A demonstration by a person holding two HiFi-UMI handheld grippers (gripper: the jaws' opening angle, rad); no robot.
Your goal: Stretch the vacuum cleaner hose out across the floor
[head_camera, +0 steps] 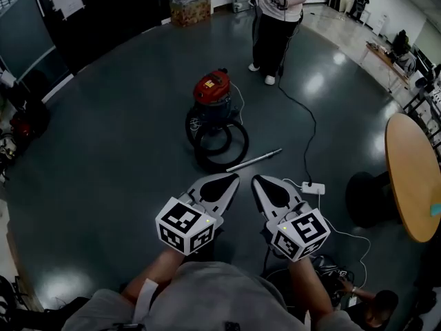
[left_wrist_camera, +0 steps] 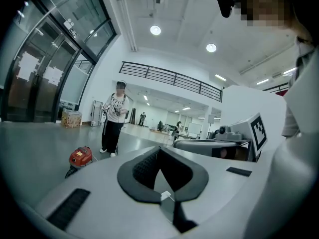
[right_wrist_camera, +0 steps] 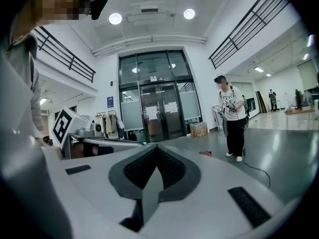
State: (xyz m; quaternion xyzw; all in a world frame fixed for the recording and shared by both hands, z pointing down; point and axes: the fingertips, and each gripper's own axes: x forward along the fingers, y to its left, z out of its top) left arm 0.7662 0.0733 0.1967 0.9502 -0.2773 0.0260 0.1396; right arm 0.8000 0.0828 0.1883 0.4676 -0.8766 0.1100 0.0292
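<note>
Both the left tongs [head_camera: 231,178] and the right tongs [head_camera: 256,180] are shut and empty, side by side. The coiled hose [head_camera: 244,142] lies on the floor [head_camera: 117,150] just ahead of their tips, against the red vacuum cleaner [head_camera: 211,87].

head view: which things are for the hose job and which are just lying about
For the job: vacuum cleaner, coiled hose, metal tube beside it.
Lying about: power strip, cardboard box, round table, person standing behind.

Hose [head_camera: 219,164] partly behind vacuum cleaner [head_camera: 211,87], standing person [head_camera: 275,19] and round table [head_camera: 413,178] cropped by edges
</note>
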